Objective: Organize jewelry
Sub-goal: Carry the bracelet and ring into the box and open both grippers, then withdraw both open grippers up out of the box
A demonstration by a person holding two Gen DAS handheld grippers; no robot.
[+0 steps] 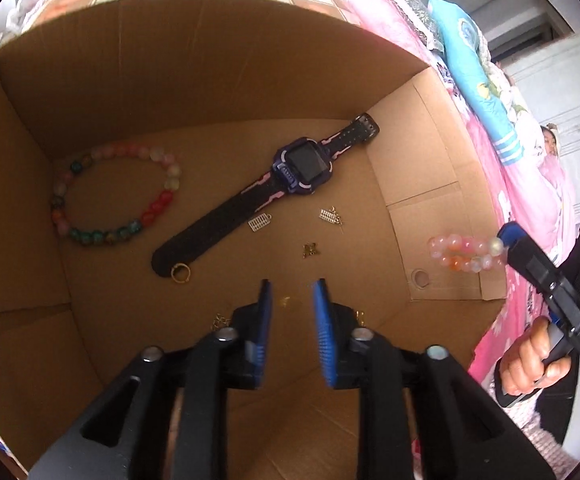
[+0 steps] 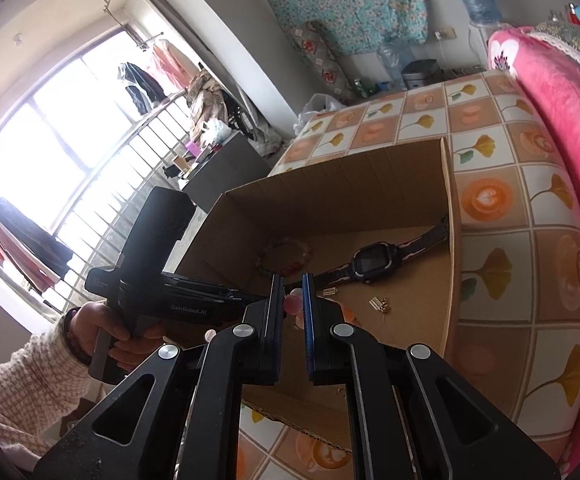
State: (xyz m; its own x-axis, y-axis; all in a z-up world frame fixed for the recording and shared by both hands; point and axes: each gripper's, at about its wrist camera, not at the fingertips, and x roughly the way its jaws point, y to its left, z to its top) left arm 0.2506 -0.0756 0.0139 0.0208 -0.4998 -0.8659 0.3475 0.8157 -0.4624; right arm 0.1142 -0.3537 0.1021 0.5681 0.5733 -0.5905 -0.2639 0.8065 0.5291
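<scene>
An open cardboard box (image 1: 209, 60) holds a dark purple-and-pink smartwatch (image 1: 302, 164), a multicoloured bead bracelet (image 1: 109, 196), a gold ring (image 1: 179, 272) at the strap's end, two small silver charms (image 1: 258, 223) and tiny gold pieces (image 1: 310, 250). My left gripper (image 1: 292, 286) points down into the box, open, with a small gold bit on the floor below the gap. At the box's right wall my right gripper (image 1: 506, 240) is shut on a pink bead bracelet (image 1: 462, 254). In the right wrist view the pink beads (image 2: 292, 304) sit pinched in the right gripper (image 2: 293, 280).
The box stands on a bed with a tiled flower-pattern sheet (image 2: 490, 200). A pink blanket (image 2: 562, 100) lies along the right side. A window with railings (image 2: 89, 200) is at the left. Another person (image 1: 550, 140) sits beyond the bed.
</scene>
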